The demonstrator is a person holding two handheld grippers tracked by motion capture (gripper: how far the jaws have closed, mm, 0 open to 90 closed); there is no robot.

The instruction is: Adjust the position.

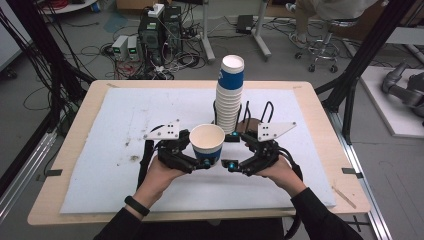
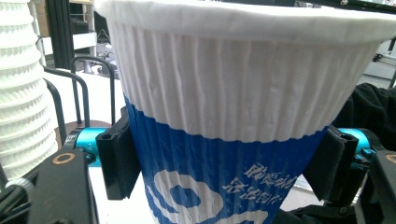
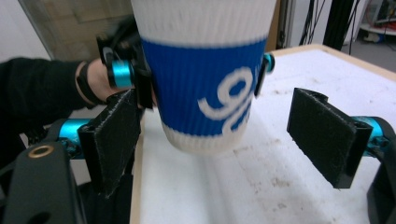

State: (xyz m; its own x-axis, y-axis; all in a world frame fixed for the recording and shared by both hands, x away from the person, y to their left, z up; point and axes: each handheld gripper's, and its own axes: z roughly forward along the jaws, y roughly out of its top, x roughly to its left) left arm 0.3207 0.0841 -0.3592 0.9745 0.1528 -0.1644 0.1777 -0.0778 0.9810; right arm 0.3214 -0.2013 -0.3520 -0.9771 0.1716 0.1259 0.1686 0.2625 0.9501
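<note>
Right now the left claw grips a single paper cup, white ribbed top w/ blue lower band, pads pressed on both sides of the blue part. Left claw view: cup sits upright betw. the two black pads, rim up, white printing on the blue. Cup is held just above the desk, near its front-centre, a bit in front of the tall cup stack.

Right claw sits just beside the cup on its right, jaws spread wide, not touching it. Right claw view: cup hangs ahead of and betw. the two pads w/ clear gaps each side, base off the white mat; the left claw's pads clamp it from behind.

Stack stands upright near desk centre, many ribbed white cups nested, top one showing blue band. White mat covers most of the desk, some dark specks on it. Both hands close together at the front edge.
</note>
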